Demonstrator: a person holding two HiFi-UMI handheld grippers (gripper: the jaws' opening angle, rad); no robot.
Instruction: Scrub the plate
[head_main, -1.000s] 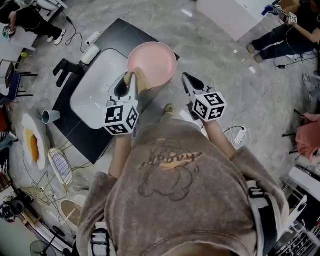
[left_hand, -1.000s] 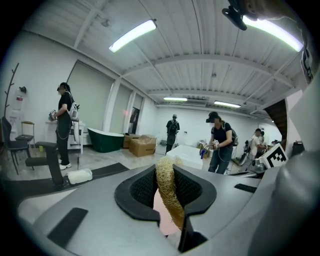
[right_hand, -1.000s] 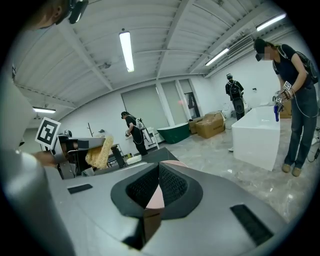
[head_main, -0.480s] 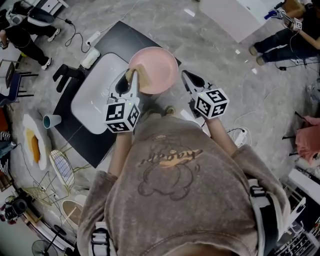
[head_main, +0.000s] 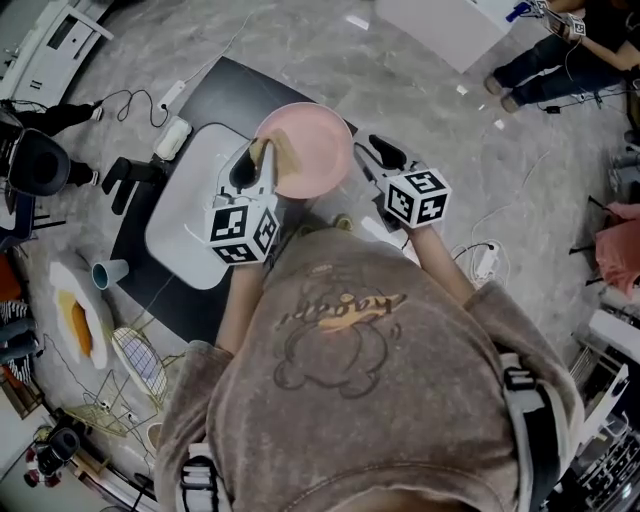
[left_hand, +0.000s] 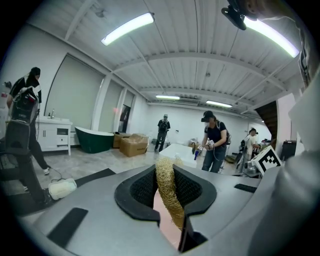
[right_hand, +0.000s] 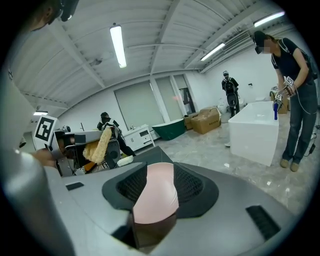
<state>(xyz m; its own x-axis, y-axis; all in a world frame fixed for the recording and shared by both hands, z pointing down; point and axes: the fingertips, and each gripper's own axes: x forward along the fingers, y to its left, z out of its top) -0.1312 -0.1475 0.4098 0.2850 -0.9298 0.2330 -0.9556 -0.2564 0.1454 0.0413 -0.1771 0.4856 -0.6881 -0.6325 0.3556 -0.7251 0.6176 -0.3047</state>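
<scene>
A pink plate (head_main: 310, 150) hangs over the near edge of the white sink (head_main: 185, 205). My left gripper (head_main: 252, 168) is shut on a tan loofah scrubber (head_main: 268, 152) that lies on the plate's left side. The left gripper view shows the scrubber (left_hand: 167, 195) pinched between the pads, with pink plate behind it. My right gripper (head_main: 372, 152) is at the plate's right rim, and its jaws are opening. In the right gripper view the plate (right_hand: 155, 200) lies slantwise in the wide gap of that gripper (right_hand: 159, 186). The scrubber (right_hand: 102, 142) shows at far left.
The sink sits on a black mat (head_main: 235, 80) on the grey floor. A blue cup (head_main: 105, 272), a wire rack (head_main: 135, 355) and a tray with something orange (head_main: 75, 315) lie to the left. Cables, a white block (right_hand: 255, 127) and people (head_main: 560, 45) are around.
The plate and both grippers keep their places against each other, shifting slightly in the view. The scrubber stays on the plate's left side. A person at the upper left has moved.
</scene>
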